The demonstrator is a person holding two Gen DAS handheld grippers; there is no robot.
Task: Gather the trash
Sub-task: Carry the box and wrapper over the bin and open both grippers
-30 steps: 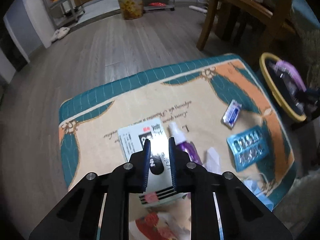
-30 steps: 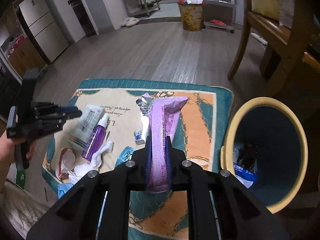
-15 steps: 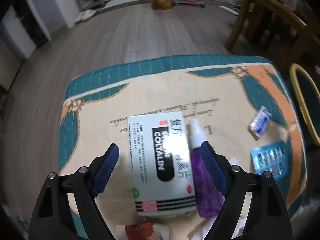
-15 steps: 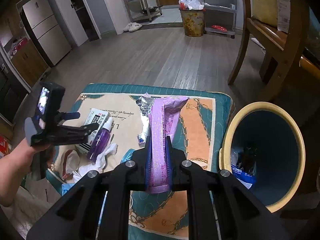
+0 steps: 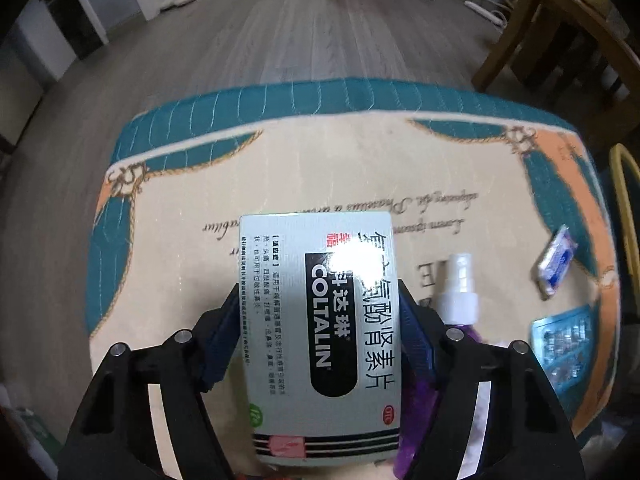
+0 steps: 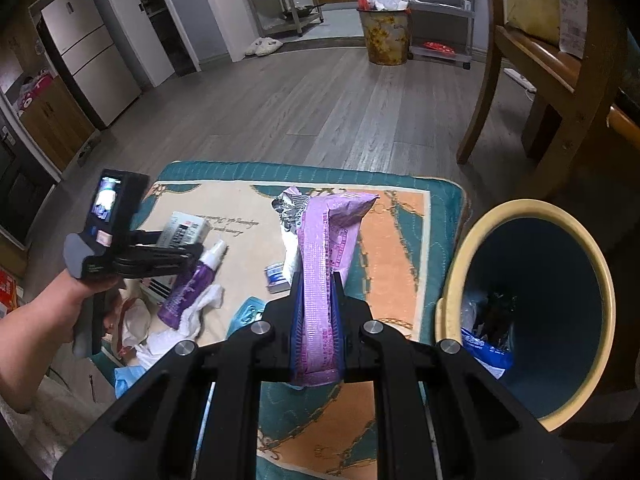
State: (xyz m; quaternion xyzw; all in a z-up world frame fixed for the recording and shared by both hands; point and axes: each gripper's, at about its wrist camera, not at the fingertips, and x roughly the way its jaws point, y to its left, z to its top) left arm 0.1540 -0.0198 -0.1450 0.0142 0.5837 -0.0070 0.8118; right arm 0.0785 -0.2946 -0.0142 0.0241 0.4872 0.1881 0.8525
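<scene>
A grey-white medicine box [image 5: 320, 320] printed COLTALIN lies flat on the patterned mat [image 5: 280, 160]. My left gripper [image 5: 319, 286] points down over it, its jaws closing with the box between them, and the blue pads [image 5: 224, 328] meet its two long sides. The right wrist view shows the same gripper [image 6: 192, 250] held by a hand at the box [image 6: 186, 228]. My right gripper [image 6: 316, 280] is shut on a long purple wrapper [image 6: 324, 240], just left of the yellow-rimmed blue bin [image 6: 452, 280].
A purple spray bottle [image 5: 458, 292] lies right beside the box. A small sachet [image 5: 556, 260], a blue blister pack [image 5: 564, 344] and crumpled tissue [image 6: 192, 316] also lie on the mat. A wooden chair [image 6: 540, 80] stands behind the bin. Trash lies inside the bin.
My left gripper went from shut to wide open, sank down around the medicine box, then narrowed onto its sides. The right gripper and its purple wrapper stayed put.
</scene>
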